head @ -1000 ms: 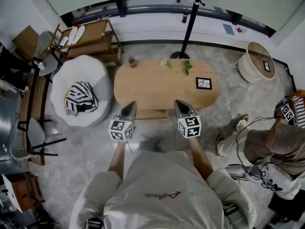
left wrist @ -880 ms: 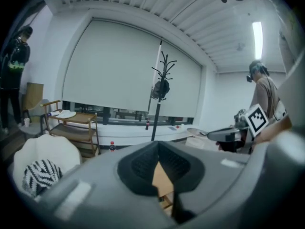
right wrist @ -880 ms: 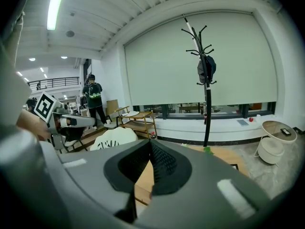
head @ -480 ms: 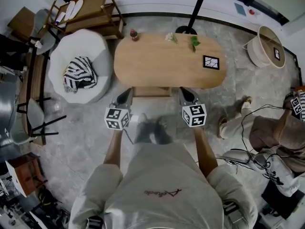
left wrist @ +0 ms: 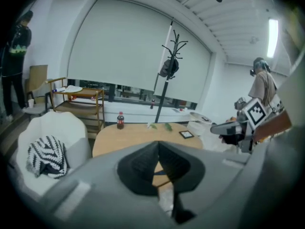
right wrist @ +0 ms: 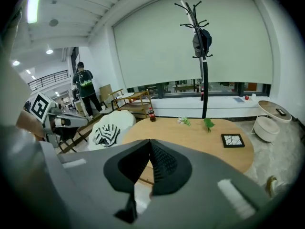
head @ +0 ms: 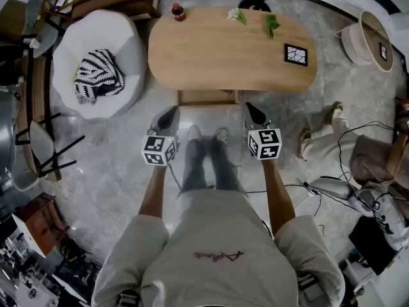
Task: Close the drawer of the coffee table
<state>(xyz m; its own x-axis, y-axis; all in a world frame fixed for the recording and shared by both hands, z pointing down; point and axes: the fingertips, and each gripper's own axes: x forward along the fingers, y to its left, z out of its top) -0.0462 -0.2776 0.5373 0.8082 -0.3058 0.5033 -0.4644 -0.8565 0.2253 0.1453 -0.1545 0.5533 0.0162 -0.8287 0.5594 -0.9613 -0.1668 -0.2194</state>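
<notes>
The oval wooden coffee table (head: 217, 50) stands across the top of the head view. Its drawer (head: 208, 97) sticks out a little from the near edge. My left gripper (head: 170, 112) hangs over the floor just short of the drawer's left corner, jaws shut and empty. My right gripper (head: 251, 109) hangs the same way off the drawer's right corner, shut and empty. Neither touches the drawer. In the left gripper view the shut left gripper (left wrist: 158, 147) points at the table (left wrist: 128, 138). The right gripper view has the shut right gripper (right wrist: 150, 147) before the table (right wrist: 205, 140).
On the table are a cola bottle (head: 177, 10), green sprigs (head: 271, 24) and a black-framed tile (head: 296, 54). A white armchair (head: 121, 50) with a striped cushion stands left. A coat stand base (head: 250, 4) is behind, a round basket (head: 367, 40) and a seated person (head: 367, 165) to the right.
Both grippers have sunk. They now show over the floor just short of the drawer, where before they overlapped the table's near edge. Both stayed shut.
</notes>
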